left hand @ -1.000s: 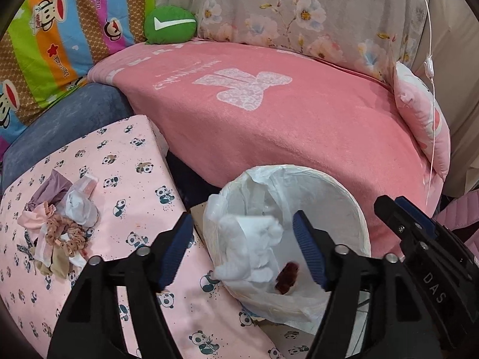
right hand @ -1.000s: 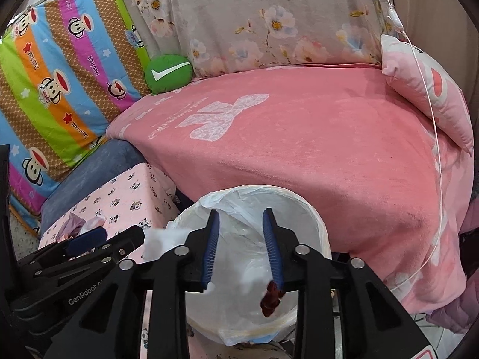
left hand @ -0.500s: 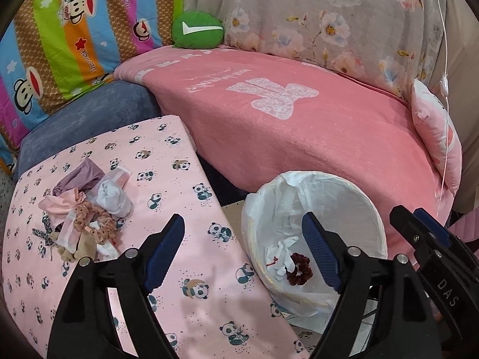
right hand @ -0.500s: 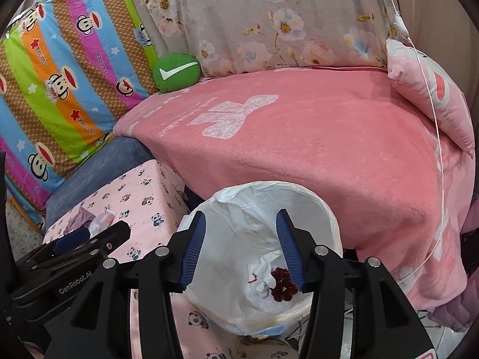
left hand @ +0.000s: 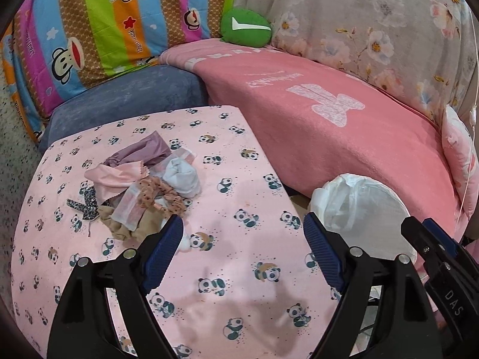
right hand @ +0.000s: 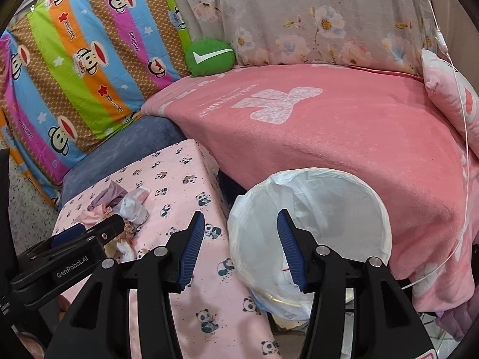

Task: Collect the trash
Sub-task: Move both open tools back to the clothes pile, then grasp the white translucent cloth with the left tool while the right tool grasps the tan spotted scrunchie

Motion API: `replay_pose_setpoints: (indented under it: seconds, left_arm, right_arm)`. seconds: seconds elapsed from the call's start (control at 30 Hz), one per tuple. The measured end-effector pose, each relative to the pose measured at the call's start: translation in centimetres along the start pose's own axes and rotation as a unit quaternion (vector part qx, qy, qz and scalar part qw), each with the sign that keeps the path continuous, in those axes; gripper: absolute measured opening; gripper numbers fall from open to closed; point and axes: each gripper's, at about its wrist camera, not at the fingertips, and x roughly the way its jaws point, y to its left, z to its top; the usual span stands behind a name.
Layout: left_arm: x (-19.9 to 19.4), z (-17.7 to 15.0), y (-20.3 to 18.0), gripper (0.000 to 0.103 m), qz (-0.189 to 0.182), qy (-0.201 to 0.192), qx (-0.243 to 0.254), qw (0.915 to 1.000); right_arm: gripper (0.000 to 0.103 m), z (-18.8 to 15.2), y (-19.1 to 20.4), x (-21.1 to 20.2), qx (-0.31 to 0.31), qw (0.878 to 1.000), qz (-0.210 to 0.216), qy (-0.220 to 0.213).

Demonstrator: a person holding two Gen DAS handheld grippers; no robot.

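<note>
Two grippers sit in my view, both with fingers spread wide and holding nothing. On my left, a heap of scraps (left hand: pixel 140 188) lies on the panda-print table (left hand: pixel 239 272), made up of cloth bits, scrunchies and crumpled tissue. My left gripper (left hand: pixel 243 249) hangs over the table just beside that heap. Further right, my right gripper (right hand: pixel 240 246) straddles the table edge and the rim of the bin (right hand: pixel 338 209), which is lined with a white bag and stands between the table and the pink couch (right hand: pixel 344 137).
</note>
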Motion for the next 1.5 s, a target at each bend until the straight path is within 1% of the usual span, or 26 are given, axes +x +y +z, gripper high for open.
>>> replay_pose_setpoints:
  seconds: [0.27,0.47,0.7,0.93,0.97,1.0,1.07,1.17,1.23,1.3,1.33,1.43,1.5]
  left_arm:
    - [-0.4,-0.4,5.1,0.079,0.027,-0.002,-0.029,0.9992]
    - [0.1,-0.8,9.4,0.080,0.046,0.006,-0.056,0.9974]
    - [1.4,-1.0,14.3,0.080,0.065,0.017,-0.085,0.9941]
    - [3.1,-0.7,17.7,0.080,0.069,0.027,-0.103,0.9919]
    - [3.3,-0.6,18.1,0.080,0.067,0.028,-0.104,0.9919]
    - [3.5,-0.5,18.3,0.080,0.065,0.029,-0.104,0.9920]
    - [3.9,-0.4,18.6,0.080,0.060,0.031,-0.103,0.9924]
    - [4.5,0.0,18.7,0.079,0.052,0.033,-0.097,0.9934]
    - [4.9,0.1,18.5,0.079,0.046,0.033,-0.091,0.9942]
    - [5.4,0.3,18.2,0.079,0.039,0.036,-0.085,0.9950]
    - [5.7,0.4,17.9,0.079,0.036,0.038,-0.081,0.9953]
    - [6.5,0.7,17.2,0.079,0.024,0.041,-0.071,0.9963]
    - [7.0,0.7,16.6,0.078,0.015,0.046,-0.065,0.9967]
  right_arm:
    - [0.052,-0.7,4.8,1.0,-0.035,0.999,0.025,0.013]
    - [0.052,-1.5,8.9,2.8,-0.068,0.996,0.052,0.032]
    - [0.051,-2.4,13.8,6.9,-0.098,0.989,0.083,0.070]
    - [0.047,-3.4,18.6,10.9,-0.132,0.981,0.108,0.094]
    - [0.043,-3.5,19.1,11.4,-0.138,0.979,0.111,0.097]
    - [0.038,-3.7,19.8,12.1,-0.144,0.978,0.114,0.102]
    - [0.035,-4.0,20.7,13.2,-0.153,0.975,0.116,0.110]
    - [0.033,-4.4,21.7,14.9,-0.159,0.973,0.118,0.122]
    - [0.026,-4.6,22.2,15.8,-0.162,0.970,0.122,0.130]
    - [0.014,-4.9,22.6,16.6,-0.167,0.969,0.123,0.137]
    - [0.011,-4.9,22.6,16.8,-0.168,0.968,0.124,0.139]
    - [0.006,-5.1,22.1,16.8,-0.166,0.969,0.121,0.135]
    - [0.006,-5.0,21.5,16.7,-0.155,0.972,0.120,0.132]
